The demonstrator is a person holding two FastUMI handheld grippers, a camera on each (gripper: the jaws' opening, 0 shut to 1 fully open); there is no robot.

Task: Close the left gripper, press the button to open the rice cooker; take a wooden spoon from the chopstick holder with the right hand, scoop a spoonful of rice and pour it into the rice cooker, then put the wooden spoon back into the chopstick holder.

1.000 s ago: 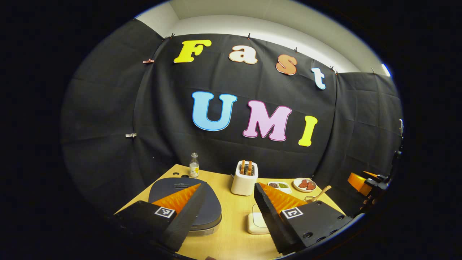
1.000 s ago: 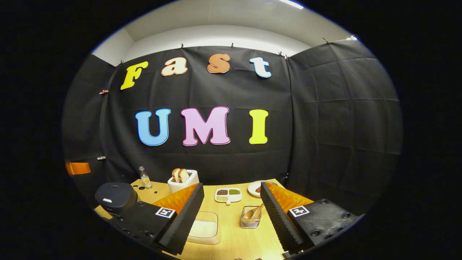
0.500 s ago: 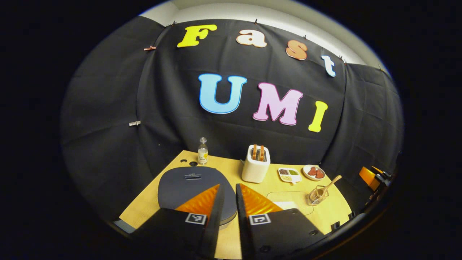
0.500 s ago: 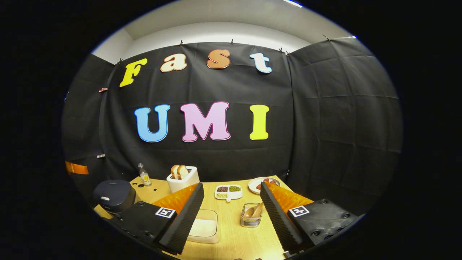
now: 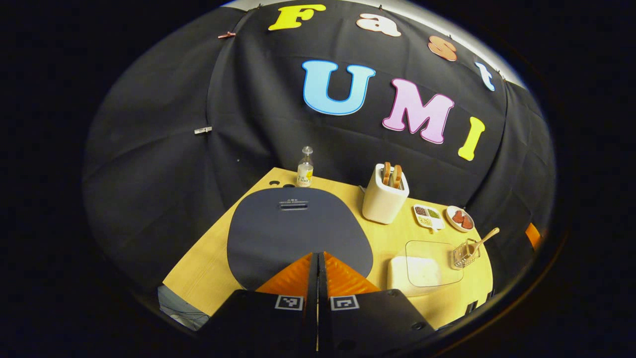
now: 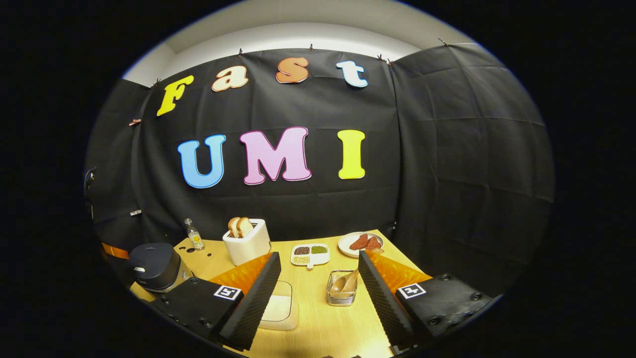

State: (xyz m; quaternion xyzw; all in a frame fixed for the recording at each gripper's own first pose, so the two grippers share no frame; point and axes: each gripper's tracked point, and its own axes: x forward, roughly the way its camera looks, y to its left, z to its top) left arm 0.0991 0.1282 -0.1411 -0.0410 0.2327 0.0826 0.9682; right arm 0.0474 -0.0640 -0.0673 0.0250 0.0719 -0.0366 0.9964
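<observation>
The dark grey rice cooker [image 5: 298, 233] stands with its lid down on the wooden table's left side; it is also at the left of the right gripper view [image 6: 155, 266]. My left gripper [image 5: 318, 256] is shut with nothing in it, its tips over the near edge of the lid. A wire chopstick holder [image 6: 342, 294] with the wooden spoon [image 6: 345, 284] in it stands just ahead of my open right gripper [image 6: 318, 261]. The holder [image 5: 465, 252] and spoon [image 5: 483, 238] sit at the table's right. A clear box of rice [image 5: 422, 271] lies beside them.
A white toaster [image 5: 385, 199] with bread slices, a small bottle [image 5: 305, 169], a divided dish of beans [image 5: 427, 216] and a plate of red food [image 5: 459, 218] line the back of the table [image 5: 208, 263]. The box of rice [image 6: 278, 311] lies near my right gripper's left finger.
My left gripper closed from wide open to shut and moved forward and up over the rice cooker lid. The right gripper stayed open and drifted slightly.
</observation>
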